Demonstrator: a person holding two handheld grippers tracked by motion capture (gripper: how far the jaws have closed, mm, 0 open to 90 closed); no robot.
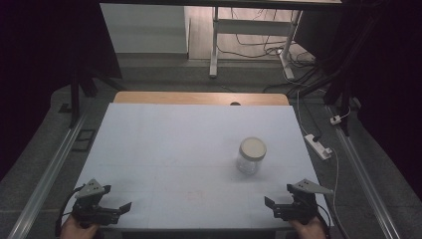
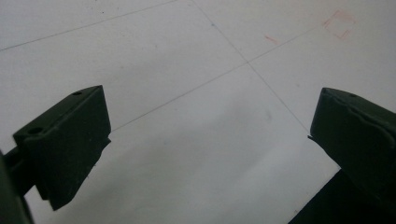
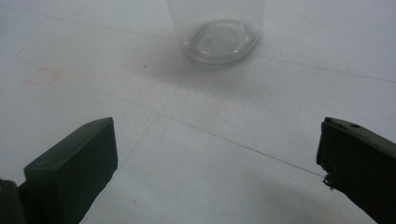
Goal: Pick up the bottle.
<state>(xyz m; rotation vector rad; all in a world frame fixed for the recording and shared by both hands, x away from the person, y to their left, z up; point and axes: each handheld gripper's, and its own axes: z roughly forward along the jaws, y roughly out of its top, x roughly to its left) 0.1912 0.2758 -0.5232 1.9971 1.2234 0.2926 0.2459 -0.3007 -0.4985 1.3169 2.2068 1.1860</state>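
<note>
Both grippers sit at the near edge of the table (image 1: 164, 124), and both are spread wide with nothing between their jaws. Left gripper (image 1: 125, 206) down at the near left corner, jaws pointing inward across the white surface; from its own camera the left gripper (image 2: 205, 140) frames bare tabletop, faint seam lines and a small red square mark (image 2: 338, 24), so it looks parked clear of the action. Right gripper (image 1: 269, 203) at the near right corner, likewise angled inward, and this one seems the better placed: along its jaws the right gripper (image 3: 217, 158) looks straight at the base of the glass jar (image 3: 219, 35), which stands just ahead with open table in between. Moving up the table, the glass jar (image 1: 250, 155) stands upright right of centre, pale lid (image 1: 252, 147) on top, apart from both tools. That wide spread suits a round body, I'd say, ready to straddle it. Beyond the white sheet, a strip of wooden edge (image 1: 199, 97), then floor and desk legs (image 1: 214, 45) at the back.
</note>
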